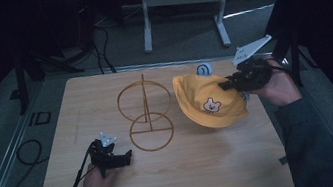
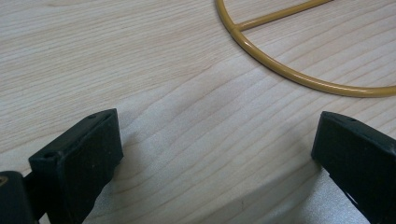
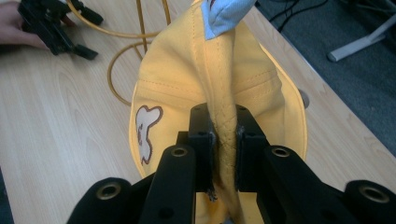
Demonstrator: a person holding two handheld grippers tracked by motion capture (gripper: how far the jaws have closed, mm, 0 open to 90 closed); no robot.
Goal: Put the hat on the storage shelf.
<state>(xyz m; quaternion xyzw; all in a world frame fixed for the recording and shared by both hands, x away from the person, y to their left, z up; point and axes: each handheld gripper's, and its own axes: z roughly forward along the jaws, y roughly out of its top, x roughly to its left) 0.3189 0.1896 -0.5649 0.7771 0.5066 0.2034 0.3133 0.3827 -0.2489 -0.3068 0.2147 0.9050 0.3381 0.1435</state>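
In the high view, the right gripper sits right of centre, its jaws pinched on the brim of a yellow hat that hangs tilted just above the desk. The hat shows a small bear patch, and a pale blue ear stands at its top. A gold wire stand is upright at the middle of the frame, just left of the hat. The left gripper lies lower left, near the stand's base ring.

In the left gripper view, the jaws stand wide apart with bare wood between them; the stand's base ring curves across the upper right.

In the right gripper view, the jaws clamp a fold of the hat at centre; the left gripper lies upper left.
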